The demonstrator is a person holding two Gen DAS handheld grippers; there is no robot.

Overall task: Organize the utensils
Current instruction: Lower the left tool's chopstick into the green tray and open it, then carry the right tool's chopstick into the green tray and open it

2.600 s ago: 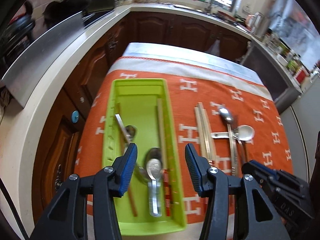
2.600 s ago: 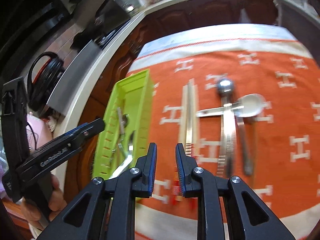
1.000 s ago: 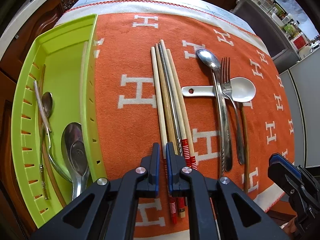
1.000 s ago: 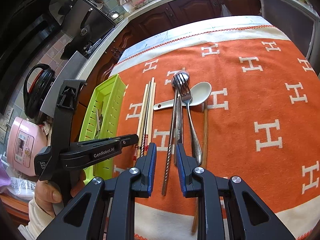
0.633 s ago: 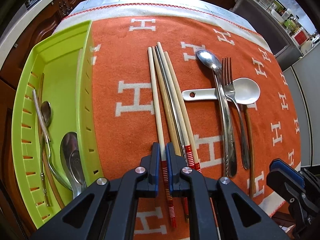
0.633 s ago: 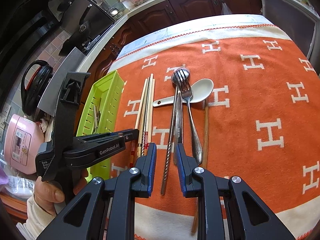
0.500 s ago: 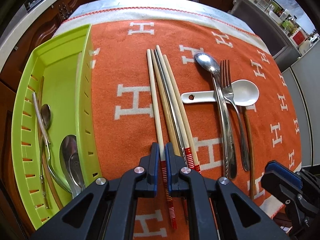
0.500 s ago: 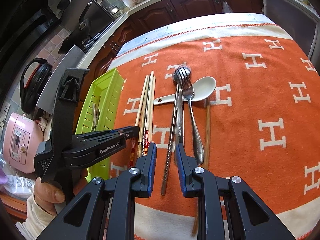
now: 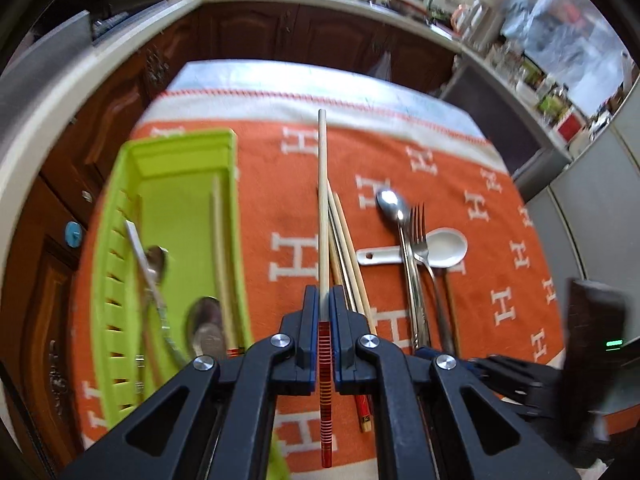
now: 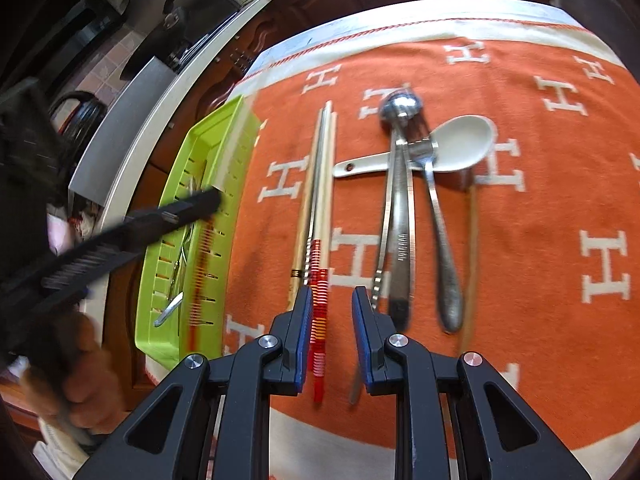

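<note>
Left hand-held gripper (image 9: 325,312) is clamped on one chopstick (image 9: 322,208), lifted off the orange cloth (image 9: 512,280), held near its red-striped end; the plain tip sticks out far forward. Green tray (image 9: 120,240) sits just left of it, already holding a chopstick and a couple of spoons.

Right hand-held gripper (image 10: 331,312) hangs above the remaining chopsticks (image 10: 320,184), jaws apart, nothing in them; those lie just right of the tray.

Further right of the tray: metal spoon (image 10: 394,184), fork (image 10: 438,232) and white ceramic spoon (image 10: 452,148), stacked crosswise.

Handling, my read:
- Chopstick: light, stiff, smooth. Grip is far off centre, so it may pivot in the pads. Lower it parallel to the tray's long axis.
- Metal pieces: slippery, low-profile; pinch mid-handle.
- Ceramic spoon: fragile; take by handle, after the metal is cleared off it.
</note>
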